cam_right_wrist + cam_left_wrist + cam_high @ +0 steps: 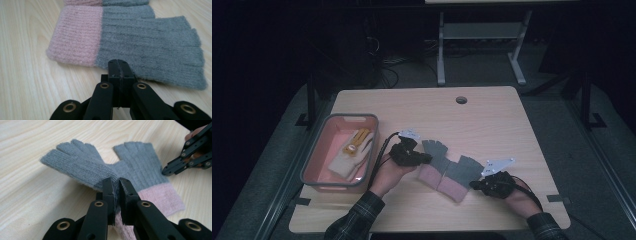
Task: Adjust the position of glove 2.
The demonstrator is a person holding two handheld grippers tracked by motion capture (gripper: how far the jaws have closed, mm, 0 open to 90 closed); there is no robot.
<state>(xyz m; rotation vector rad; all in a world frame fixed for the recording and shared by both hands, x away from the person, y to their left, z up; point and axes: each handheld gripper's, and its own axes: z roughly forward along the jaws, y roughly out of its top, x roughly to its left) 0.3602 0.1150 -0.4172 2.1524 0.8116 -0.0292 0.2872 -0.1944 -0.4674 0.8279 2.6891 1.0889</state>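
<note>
Two grey fingerless gloves with pink cuffs lie side by side mid-table. My left gripper [426, 159] [117, 182] is shut on the edge of the left glove [434, 149] [80, 162], with knit pinched between the jaws and the finger end raised a little off the wood. The right glove [464, 170] [142, 162] [150, 47] lies flat. My right gripper [475, 184] [118, 63] stands at that glove's near edge, close to where grey meets pink, its jaws pressed together with nothing visibly between them. It also appears in the left gripper view as the right gripper [172, 170].
A pink basin with a grey rim [339, 117] sits at the table's left and holds a white and yellow glove pair [352, 152]. The wooden table [492, 125] has a cable hole [461, 100] near its far edge. A desk frame stands beyond on the dark floor.
</note>
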